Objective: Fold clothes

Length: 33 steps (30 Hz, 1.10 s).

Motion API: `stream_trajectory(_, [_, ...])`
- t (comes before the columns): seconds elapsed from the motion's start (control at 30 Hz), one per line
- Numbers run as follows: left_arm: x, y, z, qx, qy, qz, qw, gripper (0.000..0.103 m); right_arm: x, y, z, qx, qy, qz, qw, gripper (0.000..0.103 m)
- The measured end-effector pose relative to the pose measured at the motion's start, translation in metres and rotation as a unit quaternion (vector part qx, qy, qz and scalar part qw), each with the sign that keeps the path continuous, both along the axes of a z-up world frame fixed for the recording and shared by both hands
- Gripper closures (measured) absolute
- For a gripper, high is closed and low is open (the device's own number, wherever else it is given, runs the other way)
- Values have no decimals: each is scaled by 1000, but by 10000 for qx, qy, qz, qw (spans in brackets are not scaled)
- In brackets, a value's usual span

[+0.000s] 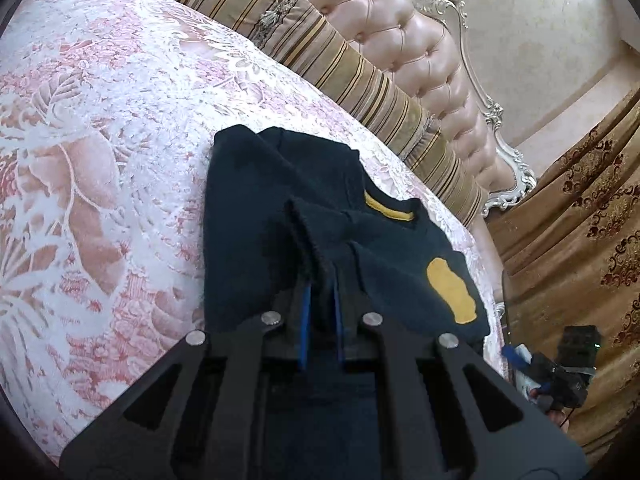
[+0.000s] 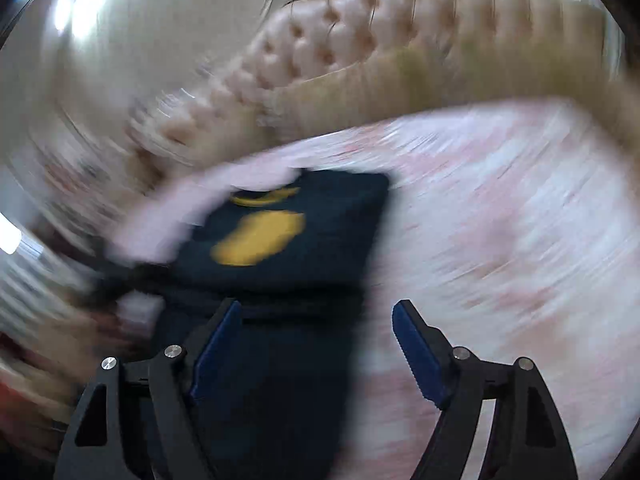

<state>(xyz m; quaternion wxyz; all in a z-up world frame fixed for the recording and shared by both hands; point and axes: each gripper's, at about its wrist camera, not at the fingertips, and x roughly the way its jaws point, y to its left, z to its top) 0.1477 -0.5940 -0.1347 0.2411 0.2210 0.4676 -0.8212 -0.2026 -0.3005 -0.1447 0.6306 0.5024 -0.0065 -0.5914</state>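
Pink-and-white lace bedspread (image 1: pixel 100 140) covers the bed below a tufted pink headboard (image 1: pixel 400 40). Near its headboard-side edge lies the dark navy knitted sweater with yellow patches (image 1: pixel 280 208); my left tongs (image 1: pixel 320 276) clamp a fold of it, my right tongs (image 2: pixel 318 320) stand apart, closing slowly, over its hem.

One dark navy garment (image 1: pixel 280 216) on one bedspread (image 1: pixel 100 140), bearing two yellow patches (image 1: pixel 450 294). Two grippers: left gripper (image 1: pixel 322 280), right gripper (image 2: pixel 318 320). One striped bolster (image 1: pixel 360 76), one tufted headboard (image 1: pixel 400 28), one curtain (image 1: pixel 580 240).
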Motion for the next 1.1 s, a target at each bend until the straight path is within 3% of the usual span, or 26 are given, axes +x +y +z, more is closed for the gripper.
stream_trajectory(0.23, [-1, -1, 2, -66, 54, -25, 10000, 92, 7, -36, -14, 8, -636, 132, 9979, 24])
stream_trajectory(0.33, [-2, -1, 1, -75, 13, -34, 10000, 92, 7, -53, -24, 280, -689, 26, 9972, 24])
stream_trajectory(0.47, [-2, 0, 2, -110, 7, -58, 9999, 92, 14, -57, -27, 486, -472, -213, 9975, 24])
stream_trajectory(0.57, [-4, 1, 2, -112, -6, -75, 9999, 92, 16, -58, -26, 522, -28, -718, 9960, 27])
stream_trajectory(0.6, [-4, 1, 2, -131, -58, -57, 9999, 92, 17, -57, -25, 542, 210, -932, 9939, 40])
stream_trajectory(0.63, [-4, 2, 2, -141, -96, -34, 9998, 92, 20, -57, -24, 561, 466, -1155, 9906, 70])
stream_trajectory(0.67, [-4, 2, 2, -150, -135, -16, 9998, 92, 24, -55, -23, 580, 822, -1357, 9856, 80])
stream_trajectory(0.87, [-4, 3, -1, -173, -351, -45, 9992, 92, 41, -56, -24, 531, 1453, -1610, 9748, 84])
stream_trajectory(1.1, [-6, 4, -2, -304, -545, -76, 9980, 91, 36, -55, -33, 626, 1470, -1626, 9737, 85])
